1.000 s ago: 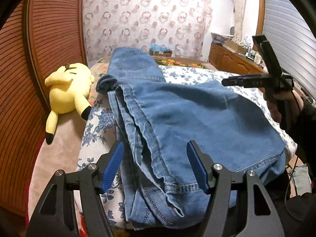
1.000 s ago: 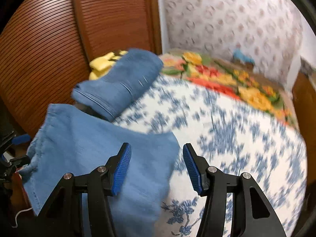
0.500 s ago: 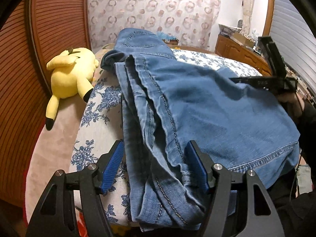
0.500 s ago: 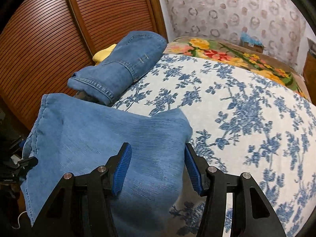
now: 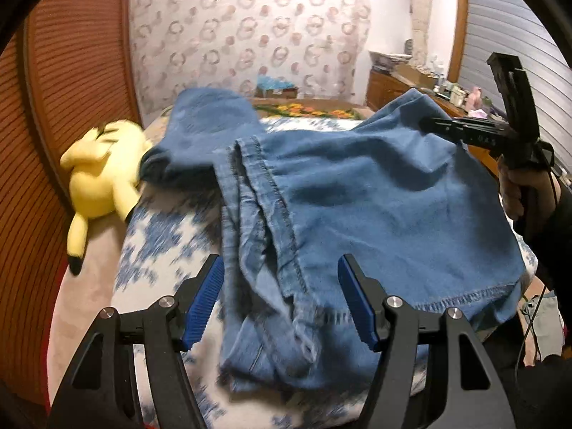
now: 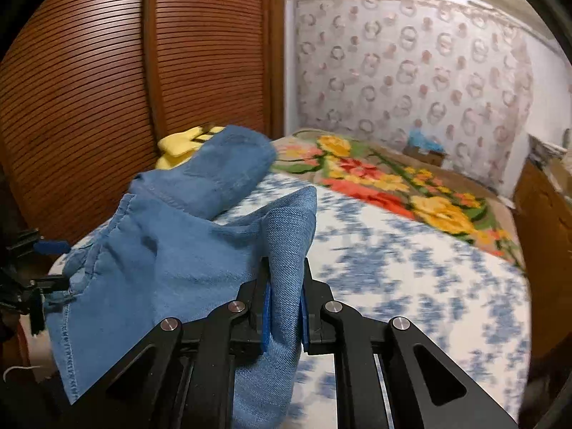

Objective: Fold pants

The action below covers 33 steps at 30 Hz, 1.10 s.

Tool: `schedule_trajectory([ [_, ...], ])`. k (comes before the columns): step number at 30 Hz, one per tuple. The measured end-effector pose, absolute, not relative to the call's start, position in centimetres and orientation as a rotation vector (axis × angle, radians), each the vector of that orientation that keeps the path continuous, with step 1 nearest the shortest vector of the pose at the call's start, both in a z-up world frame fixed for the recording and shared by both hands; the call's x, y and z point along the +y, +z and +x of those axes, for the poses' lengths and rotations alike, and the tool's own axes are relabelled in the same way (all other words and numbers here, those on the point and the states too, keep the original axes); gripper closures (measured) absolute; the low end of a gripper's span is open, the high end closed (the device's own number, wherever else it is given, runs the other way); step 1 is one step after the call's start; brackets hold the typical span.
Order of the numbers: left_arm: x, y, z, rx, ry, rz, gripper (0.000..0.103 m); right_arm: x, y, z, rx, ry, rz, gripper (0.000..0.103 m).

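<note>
My right gripper (image 6: 284, 316) pinches a raised edge of the blue denim pants (image 5: 357, 196); my left gripper (image 5: 280, 300) hangs spread above their bunched hem. Folding looks barely begun.

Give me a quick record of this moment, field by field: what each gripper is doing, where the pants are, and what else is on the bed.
task item: blue denim pants, lying on the bed, one edge lifted
right gripper: shut on a fold of the pants
left gripper: open, fingers either side of the bunched seam edge
surface: bed with a blue floral sheet
beyond the sheet: flowered blanket
other item: yellow plush toy beside the pants, by the wooden slatted doors
</note>
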<state>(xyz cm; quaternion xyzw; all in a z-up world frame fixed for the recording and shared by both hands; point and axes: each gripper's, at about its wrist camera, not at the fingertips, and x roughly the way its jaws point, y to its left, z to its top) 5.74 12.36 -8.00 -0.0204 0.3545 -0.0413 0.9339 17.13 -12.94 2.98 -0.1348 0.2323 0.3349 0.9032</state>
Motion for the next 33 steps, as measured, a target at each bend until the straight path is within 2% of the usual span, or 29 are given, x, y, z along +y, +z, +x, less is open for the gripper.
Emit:
schedule_trajectory([
  [12, 5.8, -6.9, 9.8, 0.701, -0.229, 0.035, 0.036, -21.6, 3.8, 25.5, 0.541, 0.415, -0.253, 0.090],
  [13, 5.5, -6.9, 10.1, 0.702, -0.236, 0.037, 0.037, -21.6, 3.5, 25.9, 0.557, 0.414, -0.253, 0.088],
  [17, 4.3, -7.2, 10.8, 0.710, -0.260, 0.053, 0.043, -21.2, 2.9, 26.4, 0.585, 0.364, -0.261, 0.069],
  [23, 2.9, -7.6, 11.5, 0.717, -0.291, 0.057, 0.062, -21.3, 3.0, 22.3, 0.588, 0.344, -0.266, 0.064],
  [33, 3.6, -9.3, 12.9, 0.780, -0.189, 0.098, 0.062, -23.6, 1.0, 15.5, 0.620, 0.455, -0.196, 0.061],
])
